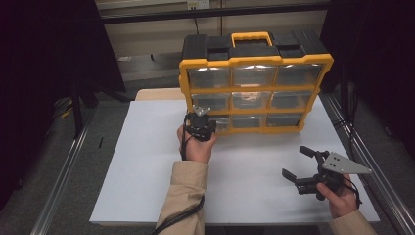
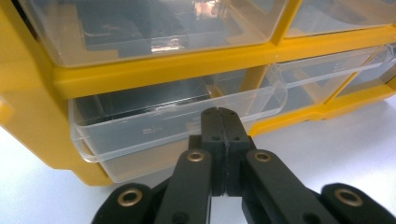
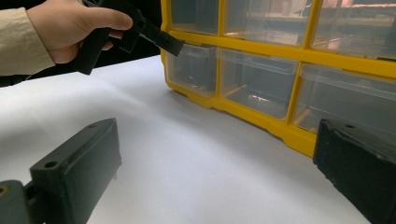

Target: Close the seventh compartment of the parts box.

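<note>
You work on a white tabletop [image 1: 147, 161] in a dark room. The yellow drawer cabinet [image 1: 254, 93] stands at its far edge. Your left gripper [image 2: 219, 122], jaws pressed together on nothing, sits at the bottom-left drawer [image 2: 154, 126]; your right gripper [image 1: 296, 164] hangs wide open, well apart.

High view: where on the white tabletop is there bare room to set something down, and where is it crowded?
Bare: the white tabletop to the left of the left gripper, and the strip between both hands. Crowded: the far edge, where the yellow drawer organizer stands with the left gripper at its bottom-left drawer, and the near right corner under the right gripper.
</note>
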{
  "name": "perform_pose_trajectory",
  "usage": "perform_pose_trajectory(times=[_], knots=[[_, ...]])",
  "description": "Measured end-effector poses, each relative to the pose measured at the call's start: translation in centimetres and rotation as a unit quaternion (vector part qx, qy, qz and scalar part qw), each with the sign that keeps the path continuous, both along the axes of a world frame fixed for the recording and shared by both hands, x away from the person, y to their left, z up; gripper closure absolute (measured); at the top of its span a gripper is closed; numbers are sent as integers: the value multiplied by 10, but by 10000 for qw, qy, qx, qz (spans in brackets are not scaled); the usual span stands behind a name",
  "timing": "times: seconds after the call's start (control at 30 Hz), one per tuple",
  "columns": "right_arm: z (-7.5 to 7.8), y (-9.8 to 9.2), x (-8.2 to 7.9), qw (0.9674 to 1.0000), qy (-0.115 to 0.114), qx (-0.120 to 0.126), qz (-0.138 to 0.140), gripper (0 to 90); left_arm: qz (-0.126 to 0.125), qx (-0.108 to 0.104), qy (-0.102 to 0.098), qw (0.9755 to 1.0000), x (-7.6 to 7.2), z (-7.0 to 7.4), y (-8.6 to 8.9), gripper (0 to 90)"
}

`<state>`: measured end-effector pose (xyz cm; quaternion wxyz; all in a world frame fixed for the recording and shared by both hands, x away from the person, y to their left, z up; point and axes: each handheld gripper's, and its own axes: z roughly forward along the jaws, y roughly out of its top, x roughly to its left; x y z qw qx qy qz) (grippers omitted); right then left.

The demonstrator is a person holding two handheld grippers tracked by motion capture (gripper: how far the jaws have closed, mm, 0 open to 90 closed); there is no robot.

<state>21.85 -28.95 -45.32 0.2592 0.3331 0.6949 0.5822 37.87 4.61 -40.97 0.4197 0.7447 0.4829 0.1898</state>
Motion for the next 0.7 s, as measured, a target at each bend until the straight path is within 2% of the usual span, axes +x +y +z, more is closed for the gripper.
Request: perform_pose_trajectory(times=[0.1, 0.33, 0.7], knots=[[0, 0, 0, 10000, 5, 2, -2, 6, -52, 9, 8, 10000, 1, 0, 0, 900], [0, 0, 0, 10000, 40, 32, -42, 5, 27, -68, 5, 10000, 3, -3, -1, 900], [0, 0, 0, 10000, 28, 28, -26, 6, 25, -51, 0, 10000, 4, -3, -1, 900]])
